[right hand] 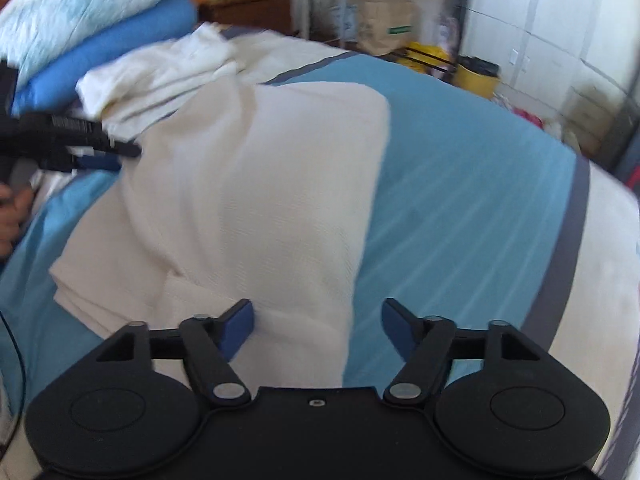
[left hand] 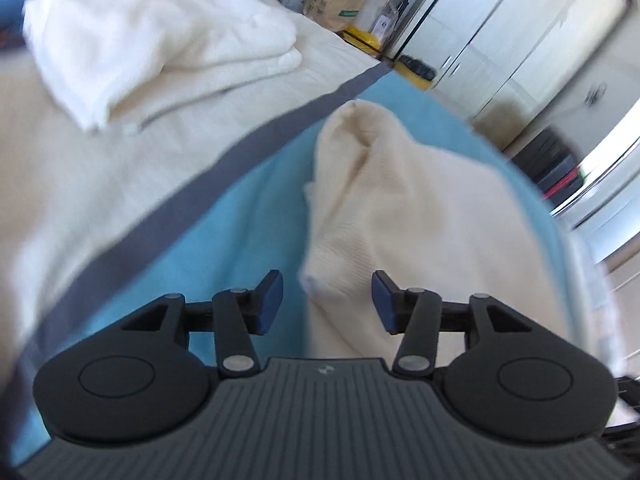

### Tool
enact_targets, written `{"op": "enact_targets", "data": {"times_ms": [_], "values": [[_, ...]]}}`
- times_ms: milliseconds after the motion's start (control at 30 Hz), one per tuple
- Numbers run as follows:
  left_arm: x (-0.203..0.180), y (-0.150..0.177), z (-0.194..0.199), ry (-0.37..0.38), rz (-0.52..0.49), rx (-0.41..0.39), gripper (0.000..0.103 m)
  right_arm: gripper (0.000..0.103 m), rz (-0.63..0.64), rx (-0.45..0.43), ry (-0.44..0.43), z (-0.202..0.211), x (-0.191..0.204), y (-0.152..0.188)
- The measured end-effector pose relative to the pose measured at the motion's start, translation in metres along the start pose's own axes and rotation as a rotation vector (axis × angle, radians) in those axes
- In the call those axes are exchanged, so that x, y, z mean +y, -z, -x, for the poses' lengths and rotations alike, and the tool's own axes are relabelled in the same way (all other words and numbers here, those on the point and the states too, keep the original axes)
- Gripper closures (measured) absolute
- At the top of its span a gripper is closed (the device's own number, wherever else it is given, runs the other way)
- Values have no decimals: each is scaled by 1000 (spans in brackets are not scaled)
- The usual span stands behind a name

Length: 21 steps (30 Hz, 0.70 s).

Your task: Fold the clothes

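Note:
A cream knitted garment [right hand: 256,184] lies partly folded on the blue part of the bedspread [right hand: 460,200]. It also shows in the left wrist view [left hand: 400,216]. My left gripper [left hand: 327,302] is open just above the garment's near edge, holding nothing. It shows from the side in the right wrist view [right hand: 116,158], at the garment's far left edge. My right gripper [right hand: 317,330] is open over the garment's near right corner, holding nothing.
A folded white garment [left hand: 152,44] lies on the cream part of the bed [left hand: 100,184], also seen in the right wrist view [right hand: 160,68]. Blue pillows [right hand: 108,40] are stacked at the back left. Cupboards [left hand: 520,28], bags and a yellow bin [right hand: 476,74] stand beyond the bed.

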<state>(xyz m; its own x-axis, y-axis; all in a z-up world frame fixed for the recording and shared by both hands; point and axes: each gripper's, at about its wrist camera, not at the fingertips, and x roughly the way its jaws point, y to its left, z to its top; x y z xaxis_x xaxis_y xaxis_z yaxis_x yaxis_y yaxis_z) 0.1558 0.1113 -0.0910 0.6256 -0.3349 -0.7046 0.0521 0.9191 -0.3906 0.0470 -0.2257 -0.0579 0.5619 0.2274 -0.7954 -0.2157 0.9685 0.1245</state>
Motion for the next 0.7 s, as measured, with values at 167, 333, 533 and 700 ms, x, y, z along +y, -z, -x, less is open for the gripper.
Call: {"op": "enact_targets", "data": {"times_ms": [167,333,533,700], "values": [[-9,8,13,26,-40,-58,98,21,-284,-19,-191,-14,-33,16],[-6,11,57,106,8,-115,98,59,-285,-62,-247,-18,-24,22],[27,32,15,55,171,138,97,75,-311,-65,-247,-12,-32,22],[28,29,18,79,171,148,94,69,-270,-2,-195,-15,-28,25]]}}
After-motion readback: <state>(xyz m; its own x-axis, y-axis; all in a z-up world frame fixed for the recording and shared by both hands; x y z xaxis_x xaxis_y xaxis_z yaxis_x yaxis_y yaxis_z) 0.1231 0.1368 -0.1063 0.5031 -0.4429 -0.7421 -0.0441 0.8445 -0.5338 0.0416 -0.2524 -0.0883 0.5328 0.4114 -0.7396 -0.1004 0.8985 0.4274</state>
